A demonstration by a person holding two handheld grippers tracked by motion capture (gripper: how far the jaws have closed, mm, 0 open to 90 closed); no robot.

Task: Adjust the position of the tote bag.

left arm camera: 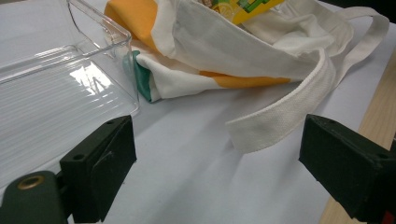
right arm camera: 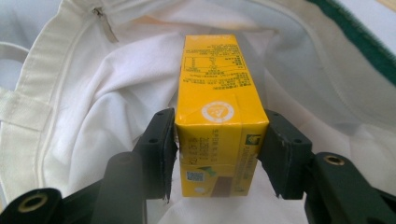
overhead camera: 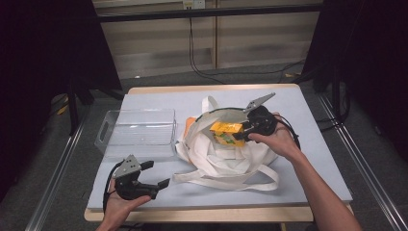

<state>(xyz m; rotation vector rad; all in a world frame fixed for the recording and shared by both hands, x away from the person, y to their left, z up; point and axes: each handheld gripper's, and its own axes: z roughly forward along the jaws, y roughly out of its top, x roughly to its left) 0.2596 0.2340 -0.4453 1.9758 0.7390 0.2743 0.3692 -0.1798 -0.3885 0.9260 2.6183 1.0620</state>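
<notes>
The right tongs point(right arm camera: 217, 156) are clamped on a yellow drink carton point(right arm camera: 215, 112), 1 jaw pressed flat against each of its 2 long side faces near one end, with the carton held just above the open mouth of a white tote bag point(overhead camera: 226, 156). In the high view the carton point(overhead camera: 227, 133) sits over the bag's opening, the person's right hand point(overhead camera: 279, 139) wrapped round the tool behind it.

The left tongs point(overhead camera: 149, 175) rest low near the front edge of the bench point(overhead camera: 317, 168), jaws spread wide and holding nothing; through them the left gripper view shows one bag handle point(left arm camera: 285, 116) lying on the bench and a clear plastic bin point(left arm camera: 60, 88) just beside the bag.

The carton looks like a small sealed paperboard box: probably light to moderate in weight if full, stiff along its folded edges but likely to dent if its broad faces are squeezed hard. Its printed skin appears smooth and could slip under a loose grip. The present hold, across the narrow width on 2 parallel flat faces, seems the sound place; gripping nearer the middle would likely balance it better. The bag is soft cloth and would sag or drag along if a fold caught the carton, so a handle or the rim is where the free tongs could steady it.
</notes>
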